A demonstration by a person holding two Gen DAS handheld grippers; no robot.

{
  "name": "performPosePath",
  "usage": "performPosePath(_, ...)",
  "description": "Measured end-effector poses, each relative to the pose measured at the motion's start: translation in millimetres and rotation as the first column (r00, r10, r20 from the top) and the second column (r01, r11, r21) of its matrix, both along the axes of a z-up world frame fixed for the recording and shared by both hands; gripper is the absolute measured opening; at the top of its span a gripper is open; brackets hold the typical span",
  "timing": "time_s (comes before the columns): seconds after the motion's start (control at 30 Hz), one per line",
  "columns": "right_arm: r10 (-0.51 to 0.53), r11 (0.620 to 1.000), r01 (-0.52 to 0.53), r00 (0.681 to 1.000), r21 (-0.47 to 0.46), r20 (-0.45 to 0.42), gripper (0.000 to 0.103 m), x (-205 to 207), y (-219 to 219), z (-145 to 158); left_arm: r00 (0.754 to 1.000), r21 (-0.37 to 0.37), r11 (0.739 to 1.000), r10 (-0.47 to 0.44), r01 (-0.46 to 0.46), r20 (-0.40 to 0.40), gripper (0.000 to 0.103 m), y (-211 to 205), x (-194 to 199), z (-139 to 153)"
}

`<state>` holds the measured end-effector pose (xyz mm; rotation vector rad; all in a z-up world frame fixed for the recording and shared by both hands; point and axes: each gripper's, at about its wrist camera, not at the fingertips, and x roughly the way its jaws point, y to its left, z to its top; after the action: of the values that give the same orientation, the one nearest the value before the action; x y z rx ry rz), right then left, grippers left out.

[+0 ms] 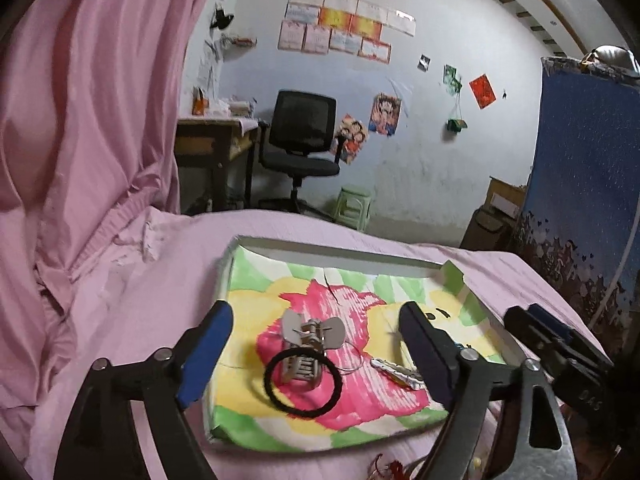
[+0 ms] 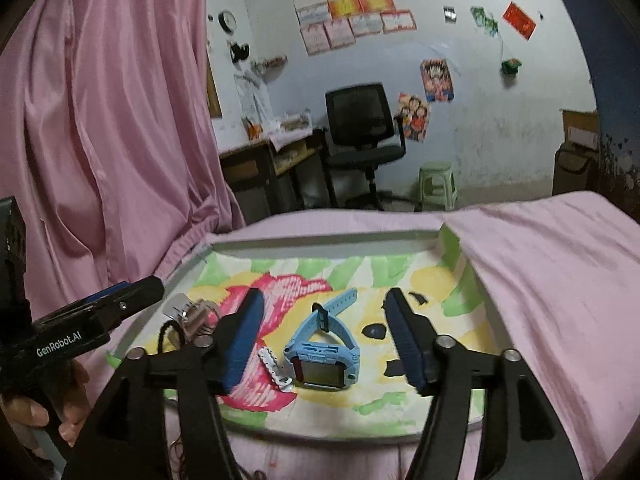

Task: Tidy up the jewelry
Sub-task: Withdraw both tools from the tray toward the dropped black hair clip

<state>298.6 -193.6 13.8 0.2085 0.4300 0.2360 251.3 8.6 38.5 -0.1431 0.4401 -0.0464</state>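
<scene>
Jewelry pieces lie in a shallow tray (image 1: 240,256) with a painted pink, yellow and green floor, set on a bed (image 1: 120,300) covered by a pink sheet. Pink curtain (image 1: 80,100) hangs at far left.

Left wrist view, left to right: left gripper (image 1: 316,354) hovers over the tray, jaws wide, nothing between the pads. Below the gap, a black hair tie (image 1: 269,388) rings the lower end of a grey claw clip (image 1: 312,334). Just right of these, a thin wire ring (image 1: 352,362), then a silver hair clip (image 1: 394,370) near the right finger. At far right edge, the right gripper's body is partly visible.

Right wrist view, left to right: a hand (image 2: 48,408) holds the left gripper's handle at the left edge. Claw clip (image 2: 188,312) and hair tie (image 2: 164,330) sit at tray's left. Right gripper (image 2: 328,344) has jaws well apart, empty. Silver clip (image 2: 274,368) lies just beside a light blue watch (image 2: 320,356), which rests on the tray floor between the fingers, untouched.
</scene>
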Motion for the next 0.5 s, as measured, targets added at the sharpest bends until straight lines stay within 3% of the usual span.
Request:
performPosePath(0.23, -0.008, 1.0, 0.007, 0.996, 0.013, 0.087, 0.092, -37.6, -5.7, 11.3, 0.997, 0.011, 1.0, 0.022, -0.023, 0.076, 0.099, 4.0, -38.1, 6.2)
performPosePath(0.5, -0.011, 1.0, 0.014, 0.99, -0.019, 0.141, 0.101, -74.6, -5.4, 15.3, 0.994, 0.033, 0.999, 0.028, -0.032, 0.109, 0.102, 6.6, -78.4, 5.3)
